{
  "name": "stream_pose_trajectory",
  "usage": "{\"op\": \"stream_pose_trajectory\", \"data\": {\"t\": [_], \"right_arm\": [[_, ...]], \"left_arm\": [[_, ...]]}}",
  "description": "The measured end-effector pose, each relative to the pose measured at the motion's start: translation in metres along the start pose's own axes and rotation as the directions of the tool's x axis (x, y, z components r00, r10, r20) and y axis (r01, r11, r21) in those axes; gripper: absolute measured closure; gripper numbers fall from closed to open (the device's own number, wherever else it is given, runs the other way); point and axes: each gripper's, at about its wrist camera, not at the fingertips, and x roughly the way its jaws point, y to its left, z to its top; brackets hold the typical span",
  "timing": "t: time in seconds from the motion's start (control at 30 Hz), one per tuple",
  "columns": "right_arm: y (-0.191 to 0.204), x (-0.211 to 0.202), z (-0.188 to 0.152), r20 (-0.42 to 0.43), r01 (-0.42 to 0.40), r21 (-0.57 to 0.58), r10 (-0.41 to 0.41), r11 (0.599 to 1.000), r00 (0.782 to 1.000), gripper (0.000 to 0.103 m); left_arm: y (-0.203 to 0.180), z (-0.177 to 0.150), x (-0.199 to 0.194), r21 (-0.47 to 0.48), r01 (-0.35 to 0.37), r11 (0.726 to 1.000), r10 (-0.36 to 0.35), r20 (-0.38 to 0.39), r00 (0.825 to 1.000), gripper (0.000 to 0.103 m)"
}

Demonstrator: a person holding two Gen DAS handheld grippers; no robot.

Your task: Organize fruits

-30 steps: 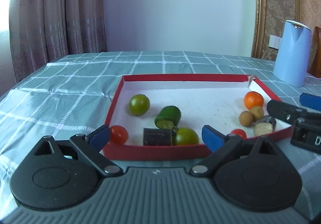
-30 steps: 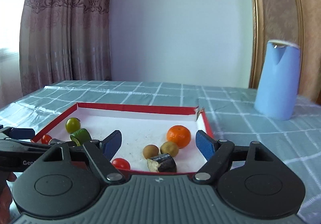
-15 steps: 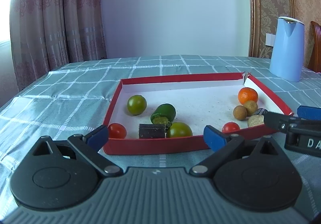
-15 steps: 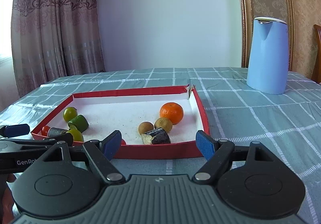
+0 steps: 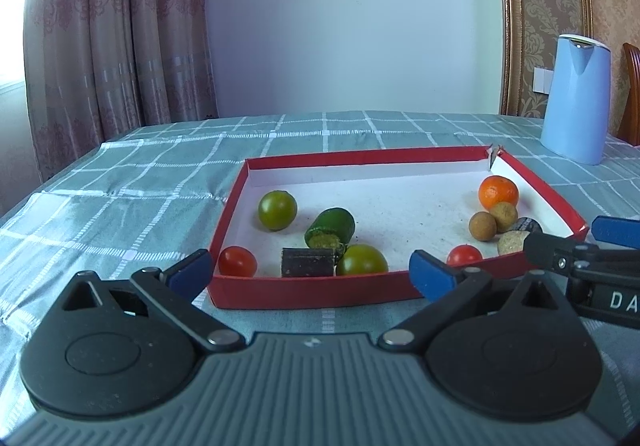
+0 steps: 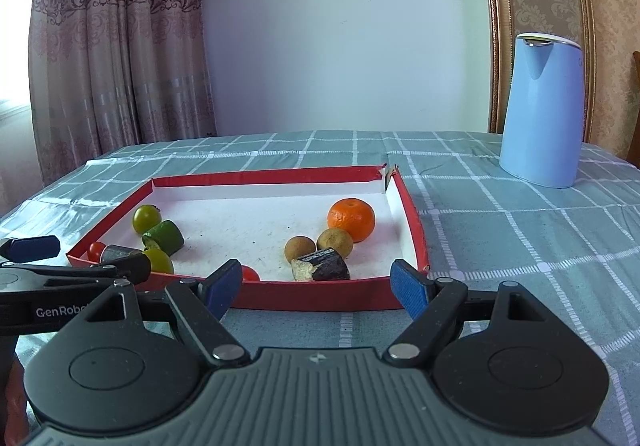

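A red-walled white tray [image 5: 360, 156] on the checked tablecloth holds two green tomatoes [image 5: 277, 210], a cut green piece [image 5: 330, 228], a dark block [image 5: 307, 262], two red cherry tomatoes [image 5: 237, 261], an orange [image 5: 499, 191] and two brown longans [image 5: 483, 227]. My left gripper [image 5: 311, 275] sits just before the tray's front wall, its jaws opening with nothing between them. My right gripper [image 6: 316, 288] stands open and empty before the tray's [image 6: 264, 178] right front corner, near a dark cut piece [image 6: 324, 269], the orange [image 6: 351, 219] and a longan [image 6: 300, 249].
A light blue kettle [image 6: 540, 110] stands on the table at the back right, beyond the tray. Curtains hang at the left and a gold-framed wall panel at the right. Each gripper's black finger [image 5: 560, 254] reaches into the other's view.
Both views have tipped upward a little and drawn back from the tray. The left jaws have spread slightly wider. The fruits lie where they were.
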Motion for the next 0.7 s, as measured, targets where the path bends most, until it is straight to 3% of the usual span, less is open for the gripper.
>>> {"op": "stream_pose_trajectory", "data": {"t": [0.33, 0.7], "right_arm": [[0.001, -0.001, 0.0, 0.001, -0.008, -0.001, 0.008, 1.0, 1.0, 0.022], [0.003, -0.001, -0.001, -0.004, -0.014, -0.014, 0.014, 1.0, 1.0, 0.022]], "left_arm": [[0.003, 0.0, 0.0, -0.021, -0.026, 0.999, 0.026, -0.003, 1.0, 0.0], [0.008, 0.001, -0.003, -0.049, -0.004, 0.999, 0.004, 0.0, 1.0, 0.0]]}}
